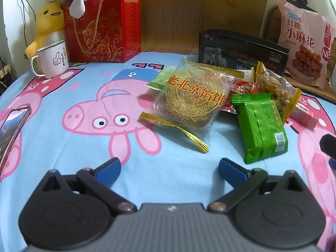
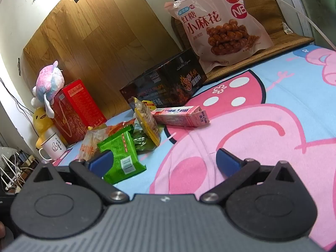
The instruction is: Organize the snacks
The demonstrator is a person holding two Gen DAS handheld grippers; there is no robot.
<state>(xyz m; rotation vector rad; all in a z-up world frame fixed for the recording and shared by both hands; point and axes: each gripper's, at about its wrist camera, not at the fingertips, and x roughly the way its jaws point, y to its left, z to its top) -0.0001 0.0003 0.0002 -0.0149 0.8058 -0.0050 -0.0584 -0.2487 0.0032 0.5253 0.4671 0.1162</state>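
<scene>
Snack pile (image 1: 220, 98) ahead of left hand-held gripper (image 1: 169, 169), untouched; both jaws spread, empty.

The left claw (image 1: 169, 169) hangs wide open and empty above the bedsheet (image 1: 63, 157), short of the mooncake (image 1: 189, 98) and green packet (image 1: 260, 126).

Glossy clear plastic wraps the sesame cake (image 1: 189, 98) at twelve o'clock on the matt cloth sheet (image 1: 73, 147), beside a shiny green foil packet (image 1: 260, 126).

A home bedroom: cartoon bedsheet (image 1: 84, 147), plush toys (image 1: 49, 24) (one yellow).
</scene>
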